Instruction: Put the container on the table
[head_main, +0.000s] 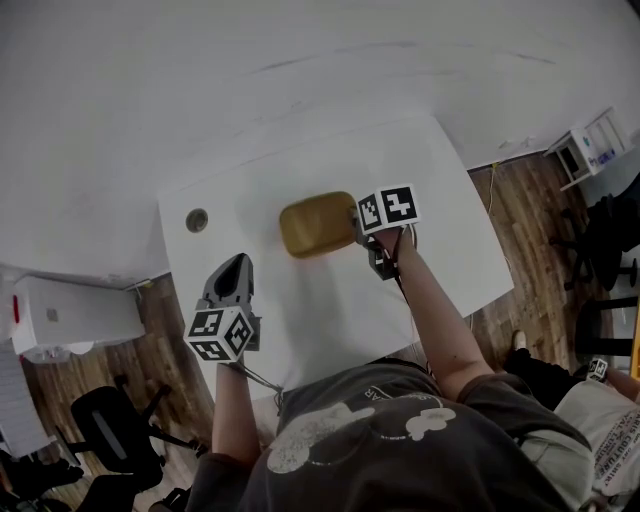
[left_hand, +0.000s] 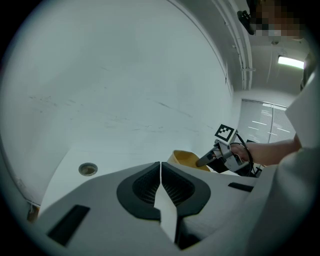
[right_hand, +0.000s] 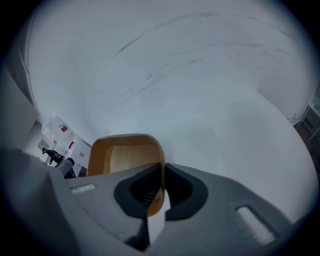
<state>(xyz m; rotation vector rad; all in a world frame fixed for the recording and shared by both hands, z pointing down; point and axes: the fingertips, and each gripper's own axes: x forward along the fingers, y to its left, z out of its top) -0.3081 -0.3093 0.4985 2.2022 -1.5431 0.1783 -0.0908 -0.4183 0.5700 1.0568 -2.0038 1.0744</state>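
A tan, rounded rectangular container (head_main: 317, 224) is over the middle of the white table (head_main: 300, 310). My right gripper (head_main: 358, 228) is shut on its right rim; the right gripper view shows the thin wall of the container (right_hand: 125, 160) pinched between the jaws. I cannot tell whether the container rests on the table or hangs just above it. My left gripper (head_main: 236, 272) is shut with nothing in it, near the table's left front, well apart from the container (left_hand: 187, 159). In the left gripper view my left gripper (left_hand: 160, 176) points toward the wall.
A round cable hole (head_main: 197, 220) sits in the table's left rear corner. White wall runs behind the table. Office chairs (head_main: 110, 435) stand on the wooden floor at left, and a white shelf unit (head_main: 592, 145) at far right.
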